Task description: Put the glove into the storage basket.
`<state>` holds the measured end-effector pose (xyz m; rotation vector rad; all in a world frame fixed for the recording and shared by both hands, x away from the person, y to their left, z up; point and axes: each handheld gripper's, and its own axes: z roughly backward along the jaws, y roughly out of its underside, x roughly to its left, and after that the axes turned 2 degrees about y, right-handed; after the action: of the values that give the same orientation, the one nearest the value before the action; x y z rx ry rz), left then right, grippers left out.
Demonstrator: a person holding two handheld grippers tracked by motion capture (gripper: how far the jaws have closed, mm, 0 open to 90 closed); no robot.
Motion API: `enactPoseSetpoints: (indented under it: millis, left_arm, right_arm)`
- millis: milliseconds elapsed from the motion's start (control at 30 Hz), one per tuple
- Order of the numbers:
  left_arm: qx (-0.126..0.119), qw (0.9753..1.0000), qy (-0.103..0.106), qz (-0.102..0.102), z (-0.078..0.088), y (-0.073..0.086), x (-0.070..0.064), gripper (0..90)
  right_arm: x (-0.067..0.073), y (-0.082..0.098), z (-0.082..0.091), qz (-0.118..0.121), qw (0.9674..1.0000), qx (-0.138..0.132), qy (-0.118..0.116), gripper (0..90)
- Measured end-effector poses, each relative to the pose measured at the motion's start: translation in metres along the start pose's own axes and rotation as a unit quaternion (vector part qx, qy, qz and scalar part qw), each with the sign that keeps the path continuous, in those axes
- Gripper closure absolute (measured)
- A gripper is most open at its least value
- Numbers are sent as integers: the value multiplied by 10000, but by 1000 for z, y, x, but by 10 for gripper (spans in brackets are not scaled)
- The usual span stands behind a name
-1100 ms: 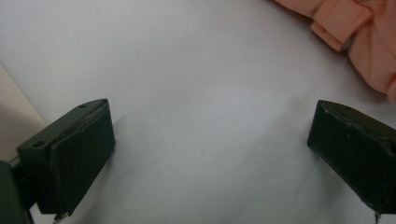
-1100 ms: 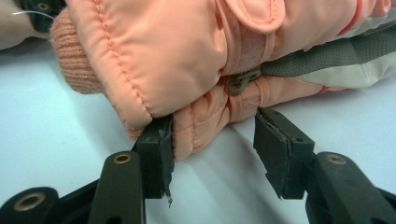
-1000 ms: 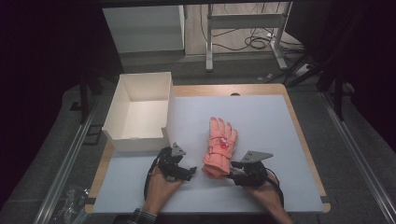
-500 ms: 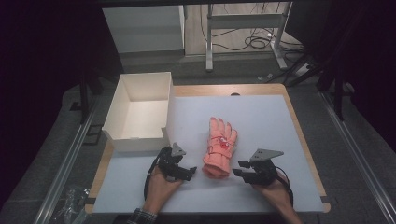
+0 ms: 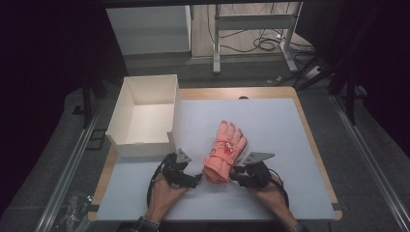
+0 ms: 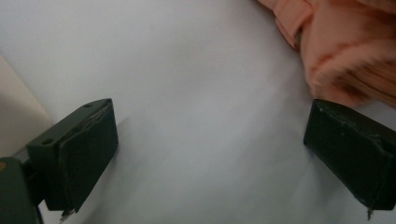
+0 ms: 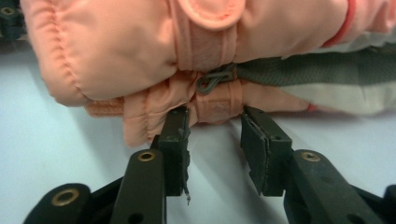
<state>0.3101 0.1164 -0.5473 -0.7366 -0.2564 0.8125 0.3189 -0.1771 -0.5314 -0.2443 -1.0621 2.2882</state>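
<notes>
Two tongs are flanking the pink glove [image 5: 223, 152] lying mid-counter [image 5: 300, 145] in the high view, beside a white box [image 5: 145, 116]. Left tongs [image 6: 210, 154] are gaping wide, gripping nothing, in their own view. Right tongs [image 7: 215, 128] have been narrowing, tips touching the glove's cuff tab [image 7: 212, 105], which is sitting between them, not yet pinched.

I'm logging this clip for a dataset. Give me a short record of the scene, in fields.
Surface: white mat on a wooden table
Main thing: pink glove, lying flat, fingers pointing away from the person
Box: open white box, left of the glove
Left gripper: jaws wide apart beside the cuff
Right gripper: jaws just closing around a fold at the glove's edge, not yet clamped
</notes>
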Motion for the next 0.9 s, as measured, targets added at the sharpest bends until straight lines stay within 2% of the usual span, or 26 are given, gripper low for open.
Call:
enactPoseSetpoints:
  millis: [33, 100, 167, 400, 467, 567, 633, 700, 733, 900]
  left_arm:
    - [38, 10000, -15, -37, 2, 2, 2, 30]
    - [45, 10000, -9, 51, 7, 7, 7, 26]
    - [19, 10000, 23, 12, 9, 10, 11, 26]
    - [10, 10000, 80, -29, 8, 11, 11, 11]
    - [9, 10000, 86, -30, 8, 11, 11, 10]
    - [-1, 10000, 94, -20, 9, 11, 11, 12]
    - [-22, 9999, 112, 9, 9, 11, 11, 14]
    - [25, 9999, 121, 3, 12, 11, 11, 30]
    - [25, 9999, 121, 3, 12, 11, 11, 27]
    - [-10, 9995, 300, 38, 27, 4, 9, 19]
  right_arm:
    - [1, -1, -3, -22, 10000, -15, -26, 601]
    - [2, -4, -8, -8, 10000, -23, -50, 599]
    - [4, -9, -14, 39, 10000, -3, -57, 596]
    - [9, -16, -20, 229, 9997, 64, -53, 560]
    - [6, -14, -14, 296, 9994, 111, 133, 533]
    - [0, -11, -6, 260, 9992, 131, 272, 508]
    - [-8, -6, 3, 224, 9985, 137, 477, 488]
    - [-24, 3, 18, 92, 9970, 122, 760, 456]
    - [-24, 3, 18, 92, 9970, 122, 760, 456]
    - [-52, 18, 44, -218, 9919, 78, 1246, 401]
